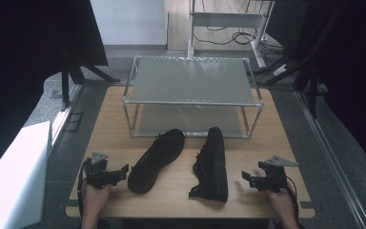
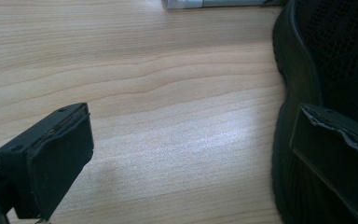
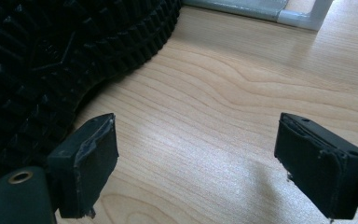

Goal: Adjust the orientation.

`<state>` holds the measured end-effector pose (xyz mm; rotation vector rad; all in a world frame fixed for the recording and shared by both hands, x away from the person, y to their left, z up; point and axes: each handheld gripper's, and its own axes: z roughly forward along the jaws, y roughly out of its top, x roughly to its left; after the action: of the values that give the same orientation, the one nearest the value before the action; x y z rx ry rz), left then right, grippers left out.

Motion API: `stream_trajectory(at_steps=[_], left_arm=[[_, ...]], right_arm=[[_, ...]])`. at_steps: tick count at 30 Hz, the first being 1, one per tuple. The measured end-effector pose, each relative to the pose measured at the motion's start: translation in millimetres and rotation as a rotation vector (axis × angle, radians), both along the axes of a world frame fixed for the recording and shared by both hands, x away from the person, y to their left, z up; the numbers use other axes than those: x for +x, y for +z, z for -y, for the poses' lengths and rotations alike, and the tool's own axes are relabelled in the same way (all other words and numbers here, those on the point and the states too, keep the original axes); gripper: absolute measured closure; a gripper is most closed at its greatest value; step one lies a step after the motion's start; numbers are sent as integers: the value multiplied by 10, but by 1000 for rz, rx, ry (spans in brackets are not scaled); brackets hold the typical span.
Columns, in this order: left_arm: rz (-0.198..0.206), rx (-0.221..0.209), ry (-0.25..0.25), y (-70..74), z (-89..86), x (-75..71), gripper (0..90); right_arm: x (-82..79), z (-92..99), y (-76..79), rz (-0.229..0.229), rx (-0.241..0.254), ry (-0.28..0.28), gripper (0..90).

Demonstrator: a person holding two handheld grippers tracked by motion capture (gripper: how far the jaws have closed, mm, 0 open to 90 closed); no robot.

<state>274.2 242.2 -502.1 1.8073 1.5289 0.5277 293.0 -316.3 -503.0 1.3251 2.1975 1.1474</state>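
Two black shoes lie at the frame's lower centre on the wooden counter [image 1: 109, 119], the left shoe [image 1: 155, 161] upright, the right shoe [image 1: 211, 164] tipped sideways with its ridged sole exposed, flanked by the released left tongs [image 1: 124, 171] and right tongs [image 1: 244, 177].

Wooden table [image 1: 267, 124] bears rack [image 1: 193, 81], two shoes [image 1: 156, 160].
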Motion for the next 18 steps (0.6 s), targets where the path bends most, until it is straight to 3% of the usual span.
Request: stream_trajectory(at_steps=[4, 9, 18], left_arm=[[-6, 11, -13, -18, 14, 11, 0], [-22, 61, -58, -65, 49, 33, 0], [-22, 55, -71, -91, 43, 38, 0]], right_arm=[[0, 1, 1, -1, 0, -1, 134], [1, -4, -1, -6, -2, -7, 135], [2, -6, -6, -13, 1, -12, 135]])
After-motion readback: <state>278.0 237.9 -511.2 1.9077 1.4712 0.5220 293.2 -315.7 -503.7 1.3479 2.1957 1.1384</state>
